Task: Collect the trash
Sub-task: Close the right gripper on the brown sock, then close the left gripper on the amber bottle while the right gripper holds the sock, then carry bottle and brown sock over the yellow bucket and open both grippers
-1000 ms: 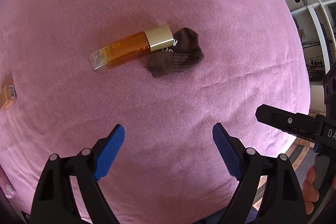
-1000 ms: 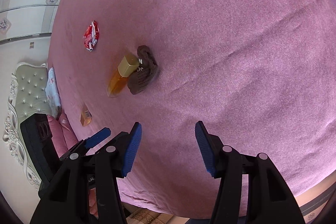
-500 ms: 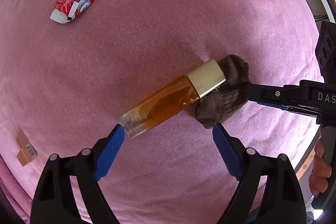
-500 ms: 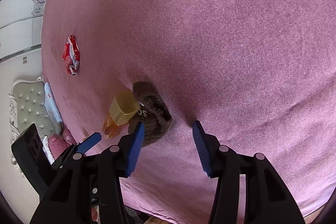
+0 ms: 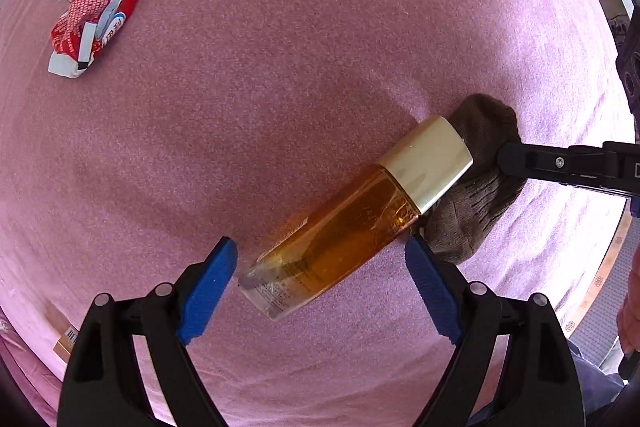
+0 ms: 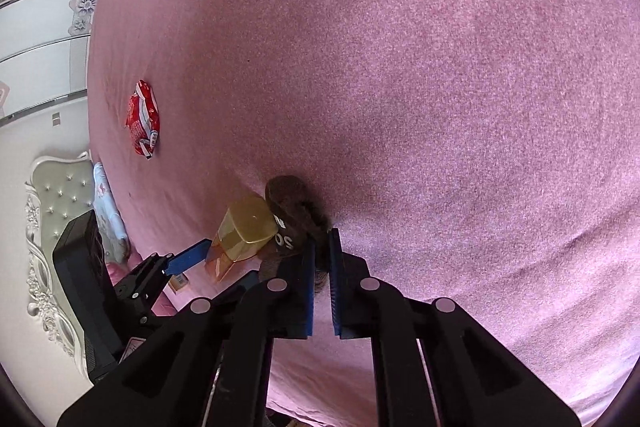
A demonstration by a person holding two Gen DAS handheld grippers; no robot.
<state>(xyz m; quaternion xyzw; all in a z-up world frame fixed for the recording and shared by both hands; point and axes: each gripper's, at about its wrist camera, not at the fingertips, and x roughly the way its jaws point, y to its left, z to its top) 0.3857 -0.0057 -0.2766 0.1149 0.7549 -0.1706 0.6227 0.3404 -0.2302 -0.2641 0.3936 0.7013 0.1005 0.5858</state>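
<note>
An amber bottle (image 5: 340, 239) with a gold cap lies on the pink bedspread (image 5: 280, 47); its base sits between the fingers of my open left gripper (image 5: 320, 267). A brown sock (image 5: 480, 187) lies against the cap. My right gripper (image 6: 321, 247) is shut on the brown sock (image 6: 294, 203), pinching its edge beside the bottle (image 6: 244, 231). A red and white snack wrapper (image 5: 96, 11) lies far left; it also shows in the right wrist view (image 6: 143, 117).
A small orange box (image 5: 66, 341) lies at the bed's left edge. A padded headboard (image 6: 60, 211) and white cabinets (image 6: 40, 39) stand beyond the bed. The bed's edge and floor (image 5: 600, 275) are at the right.
Both grippers moved in toward the bottle and sock. The right gripper closed on the sock. The bottle's base came in between the left fingers.
</note>
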